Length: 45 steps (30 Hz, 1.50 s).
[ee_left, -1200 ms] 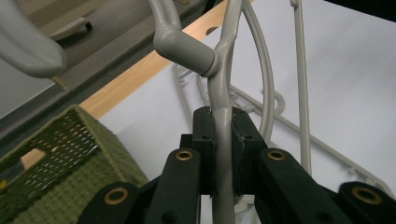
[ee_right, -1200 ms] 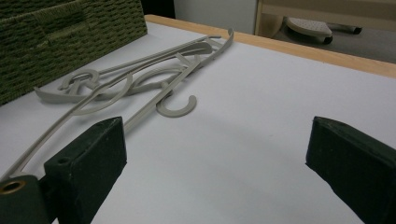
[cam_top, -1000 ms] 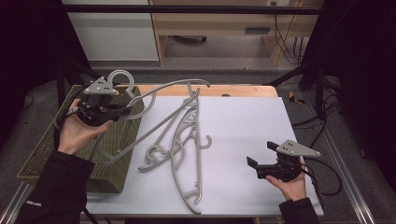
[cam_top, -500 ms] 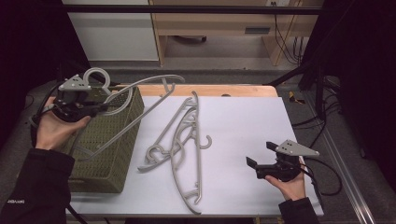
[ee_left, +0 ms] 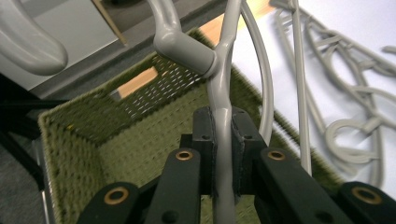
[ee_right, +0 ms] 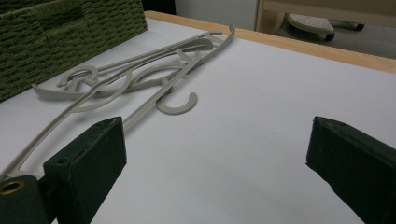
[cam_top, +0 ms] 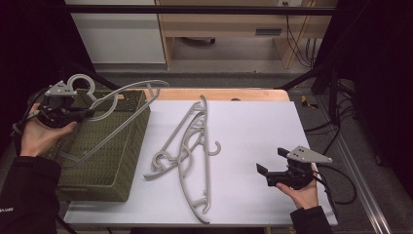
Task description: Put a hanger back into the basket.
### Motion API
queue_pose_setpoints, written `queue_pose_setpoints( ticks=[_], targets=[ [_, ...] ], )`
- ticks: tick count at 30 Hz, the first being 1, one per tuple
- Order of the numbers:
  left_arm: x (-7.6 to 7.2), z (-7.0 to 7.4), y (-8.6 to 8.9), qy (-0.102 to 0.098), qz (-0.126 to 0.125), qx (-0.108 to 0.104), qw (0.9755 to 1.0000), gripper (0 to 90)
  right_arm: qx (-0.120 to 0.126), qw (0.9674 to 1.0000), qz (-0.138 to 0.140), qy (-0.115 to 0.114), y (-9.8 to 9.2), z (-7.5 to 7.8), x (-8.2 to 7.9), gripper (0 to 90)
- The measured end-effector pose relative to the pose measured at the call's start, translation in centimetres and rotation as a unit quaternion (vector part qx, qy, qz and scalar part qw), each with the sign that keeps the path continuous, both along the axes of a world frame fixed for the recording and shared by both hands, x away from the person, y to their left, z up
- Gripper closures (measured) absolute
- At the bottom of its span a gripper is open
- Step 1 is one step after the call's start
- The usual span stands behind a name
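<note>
My left gripper (cam_top: 87, 113) is shut on a grey plastic hanger (cam_top: 127, 88) and holds it tilted over the green woven basket (cam_top: 105, 168) at the table's left. The hook sticks up beside the hand, and one arm of the hanger dips into the basket. In the left gripper view the pads (ee_left: 205, 131) pinch the hanger's bar (ee_left: 219, 88) just below its hook, above the basket (ee_left: 70, 140). My right gripper (cam_top: 271, 161) rests open near the front right of the table. Nothing lies between its jaws (ee_right: 217, 149).
Several more grey hangers (cam_top: 192, 146) lie tangled in the middle of the white tabletop (cam_top: 253, 122), just right of the basket; the right gripper view shows them (ee_right: 140, 74) ahead and to the left. A wooden edge (cam_top: 219, 93) bounds the far side.
The left hand has carried the hanger leftward and a little down, from above the basket's right rim to over the basket. The right hand has stayed still.
</note>
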<state>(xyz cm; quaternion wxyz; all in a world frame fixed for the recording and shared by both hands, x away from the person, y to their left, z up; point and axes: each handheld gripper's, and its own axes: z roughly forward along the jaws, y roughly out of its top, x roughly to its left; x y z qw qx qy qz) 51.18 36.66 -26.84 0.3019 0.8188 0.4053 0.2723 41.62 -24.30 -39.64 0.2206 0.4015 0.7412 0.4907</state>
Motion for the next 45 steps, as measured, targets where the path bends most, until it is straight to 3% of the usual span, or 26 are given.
queue_pose_setpoints(
  ticks=[5, 9, 14, 24, 39, 45],
  targets=[
    [0.1, -0.8, 1.7, -0.001, 0.017, -0.015, 0.9997, 82.4, -0.001, 1.0, -0.001, 0.002, 0.0, -0.1, 0.1, 5.4],
    [0.3, -1.4, 2.7, 0.002, 0.026, -0.007, 0.9996, 82.4, -0.002, 1.0, -0.001, 0.003, 0.1, -0.2, 0.1, 5.4],
    [0.6, -2.1, 3.8, 0.0, 0.037, -0.023, 0.9991, 82.3, -0.004, 1.0, -0.002, 0.003, 0.0, -0.2, 0.1, 5.3],
    [1.5, -3.2, 4.5, 0.006, 0.049, -0.002, 0.9988, 82.4, -0.008, 1.0, -0.001, 0.002, -0.1, -0.2, 0.2, 5.2],
    [1.3, -4.1, 6.3, 0.003, 0.065, 0.017, 0.9977, 82.3, -0.013, 0.9999, -0.003, 0.004, 0.0, -0.3, 0.3, 5.1],
    [1.4, -4.8, 6.6, 0.011, 0.067, 0.017, 0.9975, 82.3, -0.013, 0.9999, -0.003, 0.004, 0.0, -0.3, 0.3, 5.1]
  ],
)
